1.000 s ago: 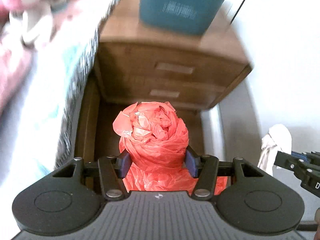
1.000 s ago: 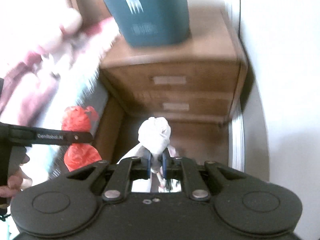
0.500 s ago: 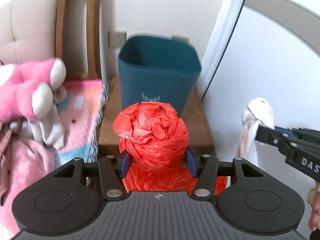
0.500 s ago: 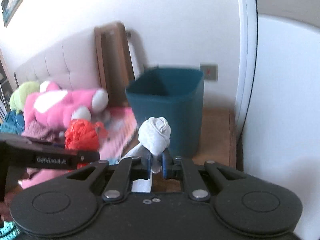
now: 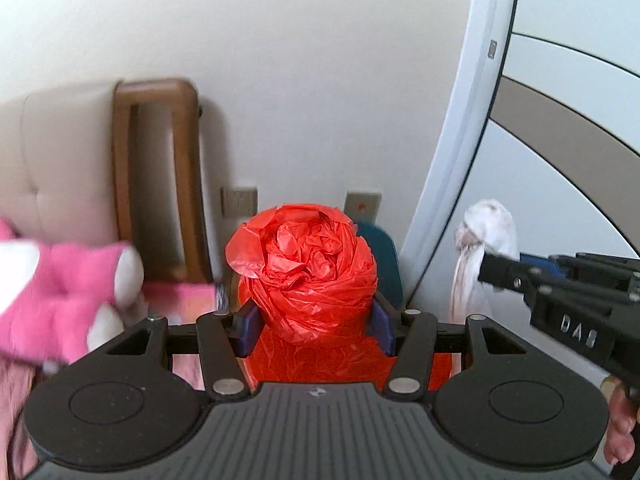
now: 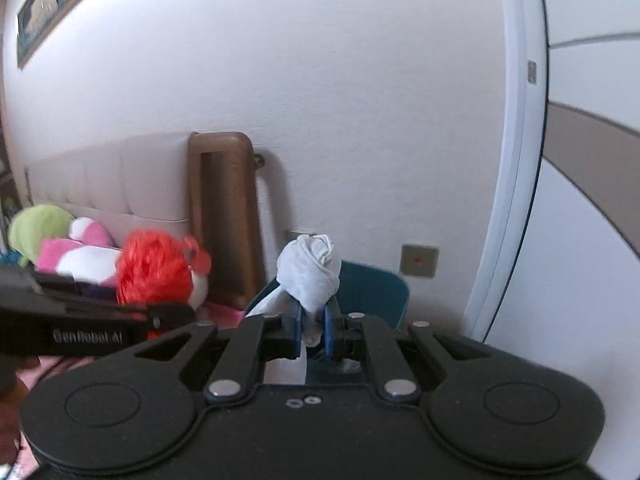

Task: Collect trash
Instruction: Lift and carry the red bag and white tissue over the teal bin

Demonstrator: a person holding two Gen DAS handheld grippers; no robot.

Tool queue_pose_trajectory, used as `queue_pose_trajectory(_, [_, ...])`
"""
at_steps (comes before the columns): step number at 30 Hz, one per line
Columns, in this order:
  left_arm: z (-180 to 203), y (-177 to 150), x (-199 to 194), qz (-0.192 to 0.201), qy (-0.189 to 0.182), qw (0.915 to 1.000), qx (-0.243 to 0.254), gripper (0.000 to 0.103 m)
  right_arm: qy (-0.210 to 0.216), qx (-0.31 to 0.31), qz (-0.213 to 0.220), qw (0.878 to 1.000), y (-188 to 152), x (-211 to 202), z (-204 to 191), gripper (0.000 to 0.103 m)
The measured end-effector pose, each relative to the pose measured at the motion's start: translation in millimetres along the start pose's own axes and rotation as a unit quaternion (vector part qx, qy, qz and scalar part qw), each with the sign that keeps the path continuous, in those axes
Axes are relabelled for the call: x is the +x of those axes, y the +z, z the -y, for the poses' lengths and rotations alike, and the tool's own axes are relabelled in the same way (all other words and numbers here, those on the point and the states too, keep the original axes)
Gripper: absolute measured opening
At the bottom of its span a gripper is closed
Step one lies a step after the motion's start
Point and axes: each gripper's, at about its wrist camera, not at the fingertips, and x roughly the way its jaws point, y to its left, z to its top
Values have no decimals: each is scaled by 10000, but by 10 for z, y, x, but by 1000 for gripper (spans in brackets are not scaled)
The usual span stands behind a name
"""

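Left gripper clamped the red plastic bag bundle at frame centre; right gripper pinched the white bag's neck. Both hung before the teal bin, probably for dropping in.

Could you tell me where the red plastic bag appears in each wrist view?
Left wrist: red plastic bag at centre, between the left gripper fingers.
Right wrist: at left, beside the pink plush toy.
Shared landmark: the teal bin behind.
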Motion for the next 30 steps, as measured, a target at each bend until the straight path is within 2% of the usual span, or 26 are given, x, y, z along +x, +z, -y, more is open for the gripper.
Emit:
queue_pose_trajectory(4, [-182, 334, 472, -68, -186, 9997, 109, 54, -294, -107, -77, 9995, 137, 313, -27, 9])
queue_pose_trajectory(8, [-316, 624, 997, -226, -294, 9989, 297, 54, -543, -138, -267, 9981, 257, 835, -11, 9])
queue_pose_trajectory(13, [-396, 773, 1630, -440, -303, 9978, 398, 54, -882, -30, -513, 9948, 254, 1368, 91, 9])
queue_pose_trajectory(21, [-344, 607, 2277, -858, -371, 9928, 755, 54, -1263, 68, -1070, 9862, -12, 2016, 156, 9])
queue_pose_trajectory(30, [-299, 300, 2798, -1629, -522, 9798, 1040, 54, -1200, -187, -1764, 9768, -352, 2342, 19, 9])
